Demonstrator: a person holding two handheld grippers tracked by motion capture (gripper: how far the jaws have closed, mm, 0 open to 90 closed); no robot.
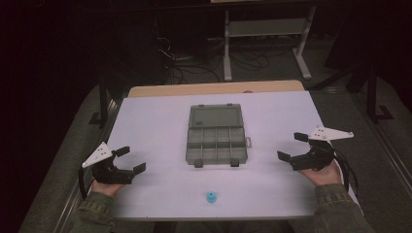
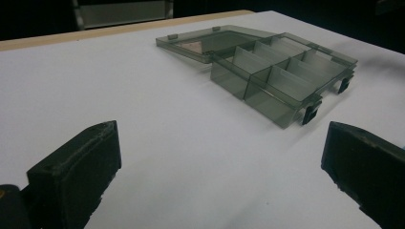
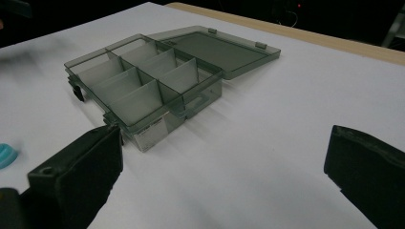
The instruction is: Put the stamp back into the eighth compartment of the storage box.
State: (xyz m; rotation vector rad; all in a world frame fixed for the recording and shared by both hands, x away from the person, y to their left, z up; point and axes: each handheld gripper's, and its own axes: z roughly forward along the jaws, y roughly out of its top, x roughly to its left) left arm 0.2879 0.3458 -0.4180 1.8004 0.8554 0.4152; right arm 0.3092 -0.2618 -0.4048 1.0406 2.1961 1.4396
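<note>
Dim room; white table (image 1: 145, 126), metal frame (image 1: 265, 29), floor cables (image 1: 194, 68) behind.

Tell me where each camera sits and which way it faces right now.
High view: above the person's side, facing forward-down on the white table; sleeved forearms, left claw, right claw.
Left gripper view: on the left claw, open jaws aimed at the open smoky-grey plastic compartment box.
Right gripper view: on the right claw, facing the same box; small blue round piece at left edge.
Shared: all show the box.

Organiser box (image 1: 215, 134): smoky translucent plastic, glossy; table (image 1: 155, 126) beneath it: matt white, smooth; wood-look far edge.
</note>
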